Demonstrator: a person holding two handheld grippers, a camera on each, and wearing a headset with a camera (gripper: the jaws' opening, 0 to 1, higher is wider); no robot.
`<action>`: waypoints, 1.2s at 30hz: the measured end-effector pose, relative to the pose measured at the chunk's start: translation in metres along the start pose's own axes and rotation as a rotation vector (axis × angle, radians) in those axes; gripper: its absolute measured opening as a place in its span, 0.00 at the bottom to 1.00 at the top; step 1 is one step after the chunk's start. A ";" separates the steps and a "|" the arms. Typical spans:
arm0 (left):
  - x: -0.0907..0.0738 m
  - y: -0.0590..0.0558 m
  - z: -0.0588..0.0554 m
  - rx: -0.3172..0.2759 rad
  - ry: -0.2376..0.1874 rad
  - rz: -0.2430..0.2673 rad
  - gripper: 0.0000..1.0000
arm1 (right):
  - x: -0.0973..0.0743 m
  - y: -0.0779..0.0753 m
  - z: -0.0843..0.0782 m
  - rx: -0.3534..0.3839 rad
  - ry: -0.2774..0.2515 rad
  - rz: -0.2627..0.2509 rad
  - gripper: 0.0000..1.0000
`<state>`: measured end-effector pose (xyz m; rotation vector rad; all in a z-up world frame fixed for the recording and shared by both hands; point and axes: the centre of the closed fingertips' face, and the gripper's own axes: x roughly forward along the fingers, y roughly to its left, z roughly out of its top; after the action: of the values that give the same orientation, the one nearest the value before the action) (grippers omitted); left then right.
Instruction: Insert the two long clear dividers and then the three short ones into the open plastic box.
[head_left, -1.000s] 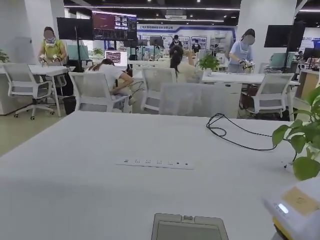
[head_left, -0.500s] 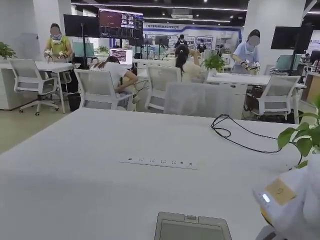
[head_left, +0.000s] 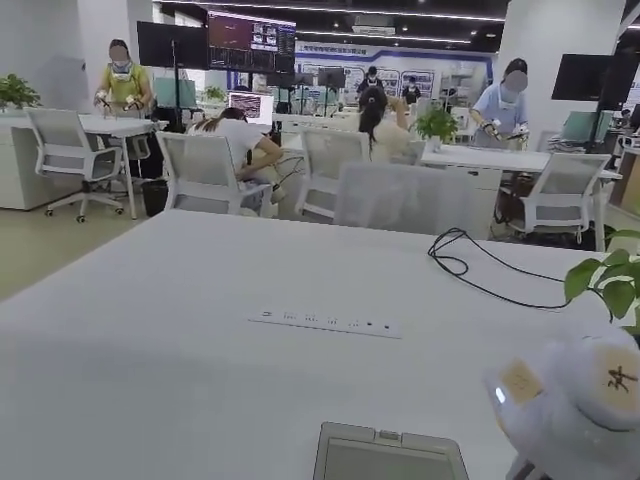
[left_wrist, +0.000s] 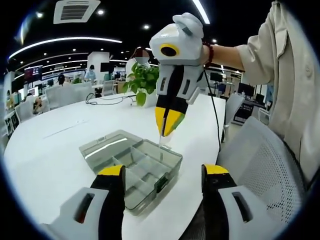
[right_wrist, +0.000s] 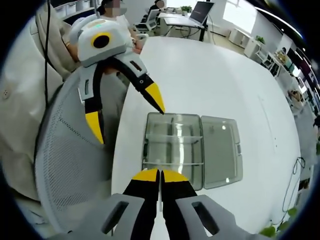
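Open clear-grey plastic compartment box sat centre frame btwn jaws of left gripper, spread wide; right gripper jaws pressed together over box's edge.

- White table, most of its top bare.
- Clear box at the near edge, open, its lid lying flat on the table beside it.
- Socket strip across the middle.
- Black cable looped toward the far right corner.
- Plant at the right edge.
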<state>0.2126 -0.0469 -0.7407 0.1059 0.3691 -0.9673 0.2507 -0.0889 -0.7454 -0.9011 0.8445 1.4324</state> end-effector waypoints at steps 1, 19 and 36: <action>0.000 0.001 0.000 -0.002 -0.001 0.005 0.63 | 0.001 -0.001 -0.002 0.000 0.009 0.004 0.02; -0.001 0.010 -0.002 -0.018 0.001 0.043 0.82 | 0.022 -0.020 -0.017 0.025 0.093 0.017 0.02; -0.002 0.015 0.000 -0.050 -0.015 0.064 0.87 | 0.033 -0.024 -0.020 0.045 0.109 0.034 0.02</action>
<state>0.2243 -0.0367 -0.7413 0.0641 0.3737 -0.8943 0.2750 -0.0911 -0.7842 -0.9407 0.9742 1.3981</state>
